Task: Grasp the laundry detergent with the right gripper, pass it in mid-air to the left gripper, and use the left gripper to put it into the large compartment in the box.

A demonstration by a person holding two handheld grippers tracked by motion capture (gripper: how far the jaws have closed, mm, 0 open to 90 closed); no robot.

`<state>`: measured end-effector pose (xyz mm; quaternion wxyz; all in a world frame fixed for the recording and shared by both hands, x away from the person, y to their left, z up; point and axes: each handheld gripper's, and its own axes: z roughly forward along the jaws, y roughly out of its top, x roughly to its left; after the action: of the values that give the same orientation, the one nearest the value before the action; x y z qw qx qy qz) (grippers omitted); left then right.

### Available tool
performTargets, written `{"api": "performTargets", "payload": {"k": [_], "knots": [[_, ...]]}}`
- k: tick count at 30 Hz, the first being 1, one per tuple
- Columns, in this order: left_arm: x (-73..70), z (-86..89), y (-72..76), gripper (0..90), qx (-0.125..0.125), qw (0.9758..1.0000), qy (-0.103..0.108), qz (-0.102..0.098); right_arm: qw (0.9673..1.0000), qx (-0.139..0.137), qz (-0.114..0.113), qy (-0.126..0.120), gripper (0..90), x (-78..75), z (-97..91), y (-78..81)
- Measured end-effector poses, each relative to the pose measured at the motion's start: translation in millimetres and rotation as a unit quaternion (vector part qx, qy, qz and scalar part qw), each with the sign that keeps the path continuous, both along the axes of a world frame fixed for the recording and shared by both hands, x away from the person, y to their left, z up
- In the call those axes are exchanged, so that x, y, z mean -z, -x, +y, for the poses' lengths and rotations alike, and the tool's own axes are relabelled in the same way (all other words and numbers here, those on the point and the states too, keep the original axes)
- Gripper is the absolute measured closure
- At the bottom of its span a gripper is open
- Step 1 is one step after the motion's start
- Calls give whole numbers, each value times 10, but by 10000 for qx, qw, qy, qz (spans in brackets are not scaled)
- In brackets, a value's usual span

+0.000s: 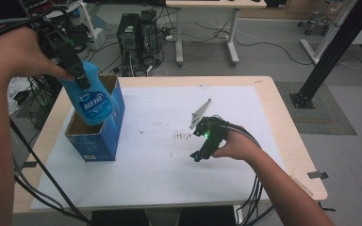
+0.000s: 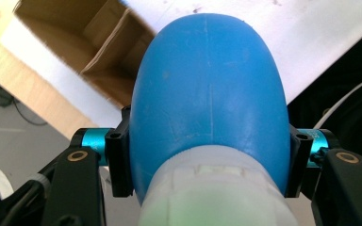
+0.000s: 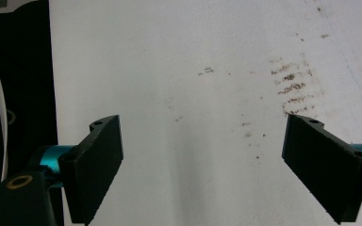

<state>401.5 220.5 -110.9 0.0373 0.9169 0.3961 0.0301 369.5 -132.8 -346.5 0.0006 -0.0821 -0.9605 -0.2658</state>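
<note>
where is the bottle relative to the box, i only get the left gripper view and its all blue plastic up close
Observer: In the high view the blue bottle hangs cap end up with its lower end inside the open top of the blue cardboard box. I cannot tell if it touches the bottom.
Operator: where on the table is the box
Observer: Near the left edge of the white sheet that covers the table.
Operator: what is the other gripper doing
Observer: The right gripper has its jaws wide apart with nothing between them, over the sheet, close to some brown smudges.
</note>
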Motion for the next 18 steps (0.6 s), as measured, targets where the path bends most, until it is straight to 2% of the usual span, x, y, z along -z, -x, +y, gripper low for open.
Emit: {"api": "performTargets", "payload": {"k": [11,15,18], "knots": [[180,228,-149,382,-417,9988,-273,27,10000,19,39,37,123,49,29,-37],[249,248,-179,382,-410,9986,-338,19,10000,26,45,44,123,51,36,-36],[356,259,-207,382,-368,9988,-326,43,10000,23,47,61,123,53,37,-36]]}}
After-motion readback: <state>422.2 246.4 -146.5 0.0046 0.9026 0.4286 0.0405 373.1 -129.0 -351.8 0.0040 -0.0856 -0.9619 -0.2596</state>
